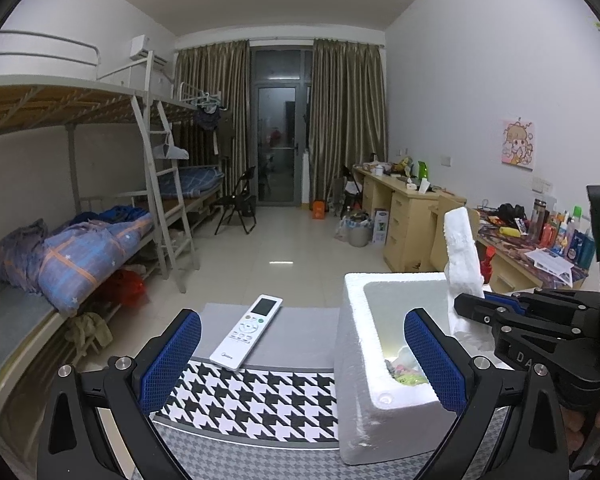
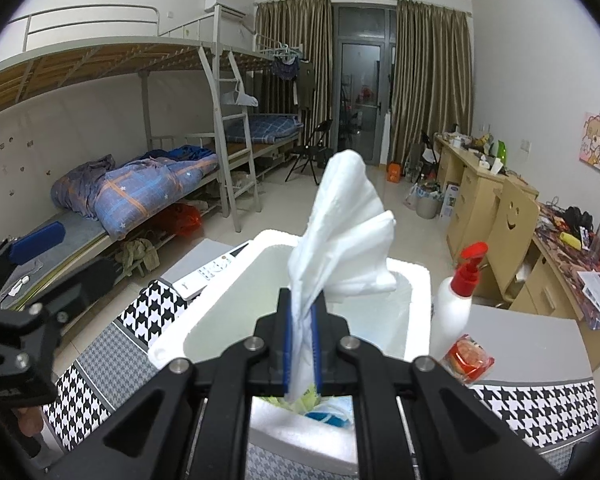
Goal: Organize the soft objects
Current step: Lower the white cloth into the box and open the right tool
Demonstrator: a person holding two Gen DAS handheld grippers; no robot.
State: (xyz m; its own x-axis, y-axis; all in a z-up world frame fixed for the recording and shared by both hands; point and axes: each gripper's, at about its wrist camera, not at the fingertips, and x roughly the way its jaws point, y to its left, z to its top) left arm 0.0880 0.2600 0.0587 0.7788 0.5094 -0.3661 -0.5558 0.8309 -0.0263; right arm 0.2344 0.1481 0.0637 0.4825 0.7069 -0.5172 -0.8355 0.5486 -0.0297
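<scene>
1. We see our right claw [image 2: 302, 340] clamped on a white cloth [image 2: 344, 232]; it stands upright above the foam box [image 2: 168, 350].
2. Our left claw [image 1: 302, 364] gapes, holding nothing; it straddles the box's near wall.
3. A remote [image 1: 247, 331] lies on the surface [image 1: 260, 404] just left of the box; a spray bottle [image 2: 458, 300] stands right.

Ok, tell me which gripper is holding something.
The right gripper: it is shut on the white cloth above the foam box. The left gripper is open, holding nothing.
</scene>
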